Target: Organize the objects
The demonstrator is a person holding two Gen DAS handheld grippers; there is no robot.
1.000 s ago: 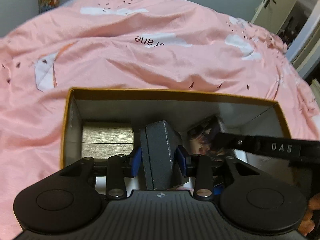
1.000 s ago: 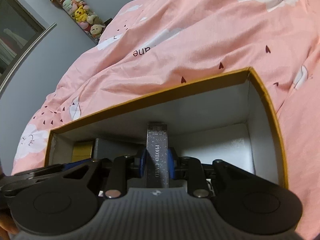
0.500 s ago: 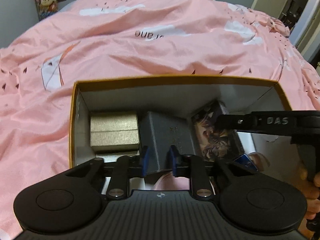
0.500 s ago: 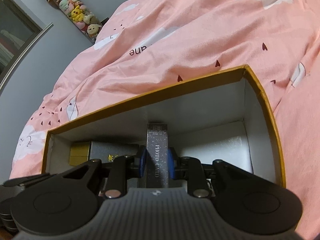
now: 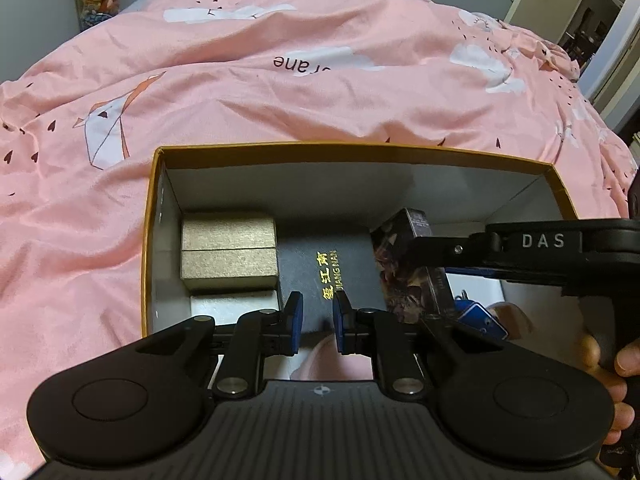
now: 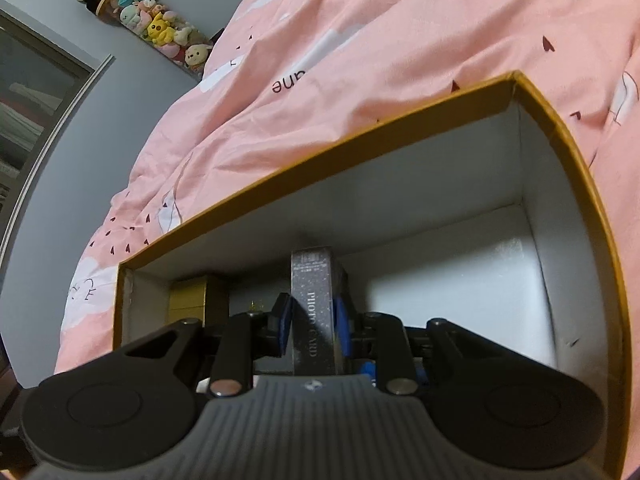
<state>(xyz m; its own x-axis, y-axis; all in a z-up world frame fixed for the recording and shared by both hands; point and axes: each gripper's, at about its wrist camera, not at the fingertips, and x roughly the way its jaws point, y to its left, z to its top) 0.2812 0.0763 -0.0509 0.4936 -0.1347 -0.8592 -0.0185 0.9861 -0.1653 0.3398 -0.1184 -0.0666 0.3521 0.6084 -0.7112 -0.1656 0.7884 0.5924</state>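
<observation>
The open, orange-rimmed cardboard box sits on a bed under a pink duvet. A second ago the left tongs gripped the dark grey box upright; now that box lies flat on the carton's floor, gold lettering up, beside the gold box, and the tongs have pulled back above it. Their blue pads have closed to a narrow gap with nothing between them.

The right tongs clamp the glittery photo-card box, as they did a second ago, holding it on edge inside the carton to the right of the grey box. In the left view this pack leans just right of the grey box, the right tool's arm crossing it. A person's fingers show at that view's right edge.
</observation>
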